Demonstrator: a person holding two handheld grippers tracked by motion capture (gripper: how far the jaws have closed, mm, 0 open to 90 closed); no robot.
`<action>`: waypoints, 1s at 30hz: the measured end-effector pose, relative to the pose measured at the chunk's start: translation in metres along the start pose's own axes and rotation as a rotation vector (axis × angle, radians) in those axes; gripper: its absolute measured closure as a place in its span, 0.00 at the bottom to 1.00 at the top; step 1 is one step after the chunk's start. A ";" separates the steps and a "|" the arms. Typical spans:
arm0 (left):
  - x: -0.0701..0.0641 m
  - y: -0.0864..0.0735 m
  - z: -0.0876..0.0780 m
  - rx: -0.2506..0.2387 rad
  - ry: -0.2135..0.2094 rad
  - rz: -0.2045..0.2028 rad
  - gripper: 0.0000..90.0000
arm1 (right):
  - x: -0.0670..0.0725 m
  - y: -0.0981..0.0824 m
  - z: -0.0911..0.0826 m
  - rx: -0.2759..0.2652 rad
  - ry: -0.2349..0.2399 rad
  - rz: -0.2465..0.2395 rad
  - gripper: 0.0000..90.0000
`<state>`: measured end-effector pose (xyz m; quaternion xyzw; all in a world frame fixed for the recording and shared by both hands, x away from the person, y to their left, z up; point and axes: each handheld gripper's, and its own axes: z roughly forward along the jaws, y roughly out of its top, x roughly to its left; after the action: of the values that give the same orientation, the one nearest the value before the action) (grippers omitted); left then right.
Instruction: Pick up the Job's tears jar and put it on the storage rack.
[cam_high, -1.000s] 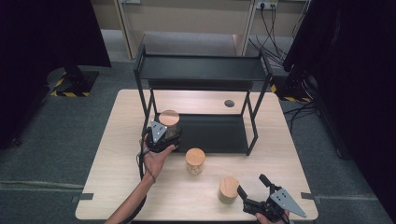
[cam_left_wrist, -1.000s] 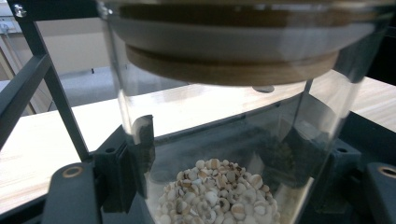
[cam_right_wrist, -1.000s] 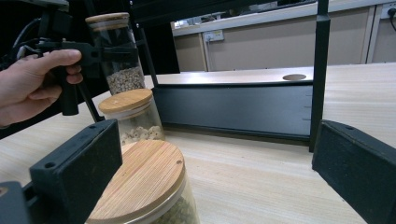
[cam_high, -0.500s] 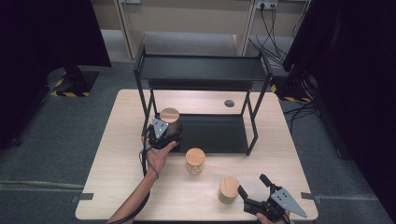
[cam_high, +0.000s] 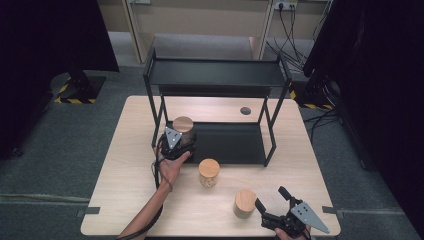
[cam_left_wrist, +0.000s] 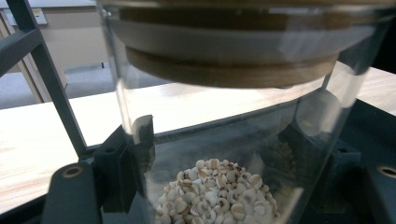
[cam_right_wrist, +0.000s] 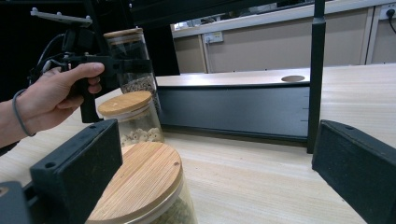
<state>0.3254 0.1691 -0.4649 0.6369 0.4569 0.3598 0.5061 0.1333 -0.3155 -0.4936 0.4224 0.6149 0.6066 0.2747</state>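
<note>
— Three jars with wooden lids are out on the table (cam_high: 125, 165). Which one is in hand?

— The tall jar (cam_high: 183, 131), the one at the left end of the rack's lower shelf (cam_high: 230, 142). The left gripper (cam_high: 176, 145) is clamped on its glass wall, and the person's left hand (cam_high: 170, 167) holds that gripper from the table's near side. In the left gripper view the jar (cam_left_wrist: 224, 116) stands upright between the black jaws, with pale round grains heaped in its bottom and its lid at the top of the picture.

— Is it resting on the shelf or lifted?

— That cannot be told; its base is hidden behind the gripper. From the right gripper view it stands upright beside the rack's left front post, lid level.

— And the other two jars?

— A short jar (cam_high: 209, 172) stands on the table just in front of the shelf's front edge, near the middle. Another short jar (cam_high: 245, 203) stands toward the near right corner, close to the table's near edge.

— What about the right gripper?

— The right gripper (cam_high: 272, 200) sits at the near right corner with its jaws spread wide and nothing clamped. In its own view the nearest jar's lid (cam_right_wrist: 140, 184) lies low by the left jaw, apart from the right one.
</note>
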 end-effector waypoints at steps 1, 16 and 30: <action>0.000 0.000 0.000 -0.001 0.000 -0.001 0.28 | 0.000 0.000 0.000 -0.001 0.000 0.000 0.02; -0.006 0.000 -0.008 0.005 0.029 -0.023 0.14 | 0.001 0.000 -0.001 -0.005 0.001 0.001 0.02; -0.024 0.001 -0.026 0.051 0.032 0.003 0.02 | 0.001 0.000 0.000 -0.003 0.006 0.002 0.02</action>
<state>0.2939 0.1547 -0.4575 0.6443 0.4730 0.3589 0.4820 0.1323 -0.3146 -0.4934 0.4209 0.6142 0.6091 0.2732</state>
